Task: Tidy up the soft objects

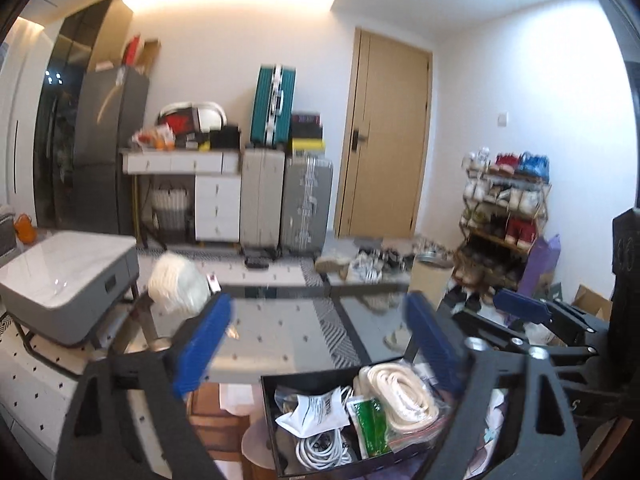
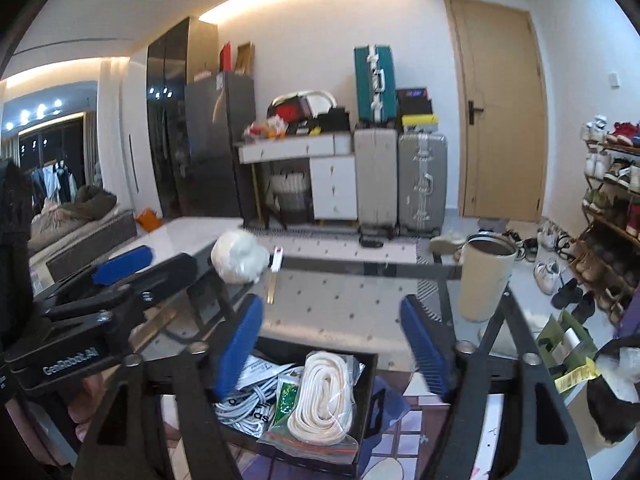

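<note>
A black open box [image 1: 280,408] [image 2: 370,396] sits below a glass table, seen through the glass. It holds a bagged cream strap coil [image 1: 404,396] [image 2: 326,396], white cables [image 1: 320,450] [image 2: 240,408], a white printed pouch [image 1: 312,414] and a green packet [image 1: 370,424] [image 2: 286,398]. A white soft bundle [image 1: 178,286] [image 2: 238,258] lies on the table's far left. My left gripper [image 1: 316,344] is open and empty above the box. My right gripper [image 2: 334,344] is open and empty above the box. Each gripper shows in the other's view, the right one [image 1: 520,306] and the left one [image 2: 122,266].
A glass table [image 1: 280,320] [image 2: 340,304] spans the foreground. A beige cylinder bin [image 2: 484,280] stands at right. A grey-white cabinet [image 1: 68,276] is at left. Suitcases [image 1: 284,204] [image 2: 400,180], a door and a shoe rack [image 1: 504,216] [image 2: 612,208] line the back.
</note>
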### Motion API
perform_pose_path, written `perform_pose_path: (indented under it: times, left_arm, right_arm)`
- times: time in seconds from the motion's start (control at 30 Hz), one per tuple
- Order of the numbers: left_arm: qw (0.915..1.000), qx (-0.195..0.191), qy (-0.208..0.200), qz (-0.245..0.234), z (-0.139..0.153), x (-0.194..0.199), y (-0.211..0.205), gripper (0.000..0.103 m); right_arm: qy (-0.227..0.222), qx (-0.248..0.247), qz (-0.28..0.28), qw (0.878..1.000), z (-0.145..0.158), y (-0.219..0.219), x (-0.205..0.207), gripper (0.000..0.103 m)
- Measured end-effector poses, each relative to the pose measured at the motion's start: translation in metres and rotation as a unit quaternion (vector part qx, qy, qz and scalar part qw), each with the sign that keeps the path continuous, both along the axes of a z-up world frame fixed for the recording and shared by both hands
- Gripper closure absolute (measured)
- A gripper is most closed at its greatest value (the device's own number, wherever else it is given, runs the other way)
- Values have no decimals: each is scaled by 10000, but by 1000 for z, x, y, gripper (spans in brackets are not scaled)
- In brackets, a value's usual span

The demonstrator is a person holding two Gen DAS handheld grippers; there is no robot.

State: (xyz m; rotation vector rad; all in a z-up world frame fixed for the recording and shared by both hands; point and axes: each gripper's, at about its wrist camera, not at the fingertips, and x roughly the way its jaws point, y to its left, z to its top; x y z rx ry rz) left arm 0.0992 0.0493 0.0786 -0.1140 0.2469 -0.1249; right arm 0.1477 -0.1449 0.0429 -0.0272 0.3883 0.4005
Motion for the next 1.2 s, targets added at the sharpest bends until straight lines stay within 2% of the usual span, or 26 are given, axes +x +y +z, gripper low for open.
perform_pose_path:
  times: [0.03, 0.13, 0.2, 0.23, 0.4, 0.67, 0.8, 0.97, 1.1, 1.2]
  left_arm:
    - [10000, -24, -76, -54, 2, -6, 2, 0]
    - [9998, 52, -197, -69, 4, -21, 7, 0]
    - [9995, 173, -241, -54, 2, -30, 7, 0]
    - [9993, 245, -272, -85, 0, -38, 7, 0]
    - [9984, 429, -357, -88, -11, -61, 3, 0]
    - [9981, -111, -472, 382, -43, -88, 8, 0]
    - [9987, 85, -234, 454, -66, -90, 3, 0]
    - [9982, 287, -179, 496, -81, -85, -1, 0]
    - [9978, 339, -268, 505, -89, -83, -4, 0]
    - [9977, 388, -275, 476, -91, -82, -7, 0]
  right_arm:
    - [-56, 58, -25, 10000, 3, -2, -3, 20]
    - [-223, 233, -69, 9995, 11, -15, -20, 12]
    - [-331, 320, -121, 9989, 15, -24, -30, 2]
    - [-386, 404, -102, 9984, 17, -30, -37, 2]
    - [-525, 580, -32, 9969, 19, -43, -69, 1]
    - [-892, 128, -563, 9943, -11, -50, -121, 1]
    - [-975, -66, -379, 9945, -32, -47, -123, 1]
    - [-988, 153, -606, 9931, -57, -54, -119, 1]
    - [-1081, -184, -709, 9914, -67, -45, -112, 1]
    - [-1080, -177, -691, 9916, -71, -45, -110, 1]
